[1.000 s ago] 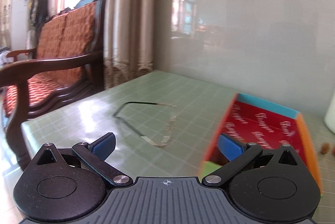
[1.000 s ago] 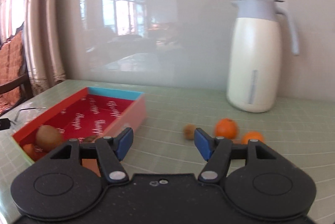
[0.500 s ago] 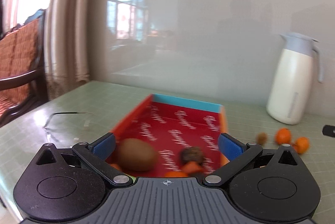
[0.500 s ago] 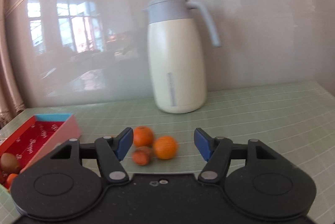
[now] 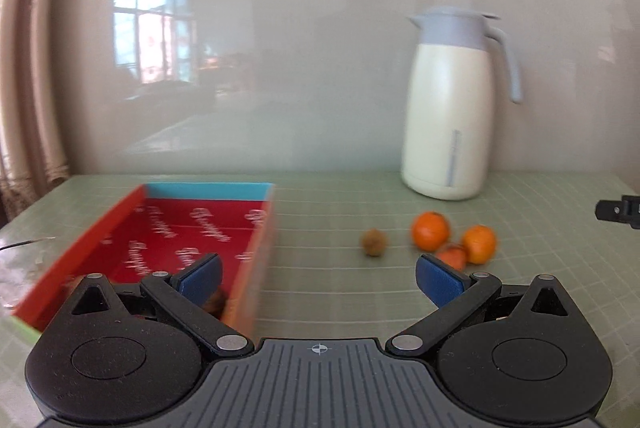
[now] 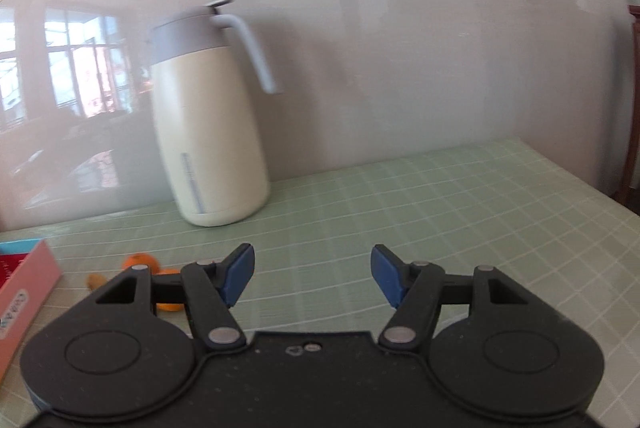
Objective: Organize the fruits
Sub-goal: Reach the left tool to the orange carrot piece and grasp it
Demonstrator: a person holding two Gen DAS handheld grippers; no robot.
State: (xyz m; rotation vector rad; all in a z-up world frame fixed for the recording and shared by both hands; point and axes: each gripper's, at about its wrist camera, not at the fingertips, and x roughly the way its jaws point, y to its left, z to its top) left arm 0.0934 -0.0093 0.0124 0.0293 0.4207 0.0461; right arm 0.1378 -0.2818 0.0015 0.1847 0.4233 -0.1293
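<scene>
Both claws are wide and hold nothing: the left gripper [image 5: 318, 278] and the right gripper [image 6: 312, 274] hover over the green table [image 5: 340, 280]. 2 oranges [image 5: 430, 230] (with a smaller fruit touching them) lie near the jug [image 5: 448, 107] by the table's back edge. The red box [image 5: 192, 228] sits toward the left edge.

Repeated white script lines the red tray [image 5: 192, 228] floor — blurred, not readable.

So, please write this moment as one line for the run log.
left gripper: open, empty | right gripper: open, empty | loose fruit: two oranges, small brown fruit on table | red tray: beside them
</scene>
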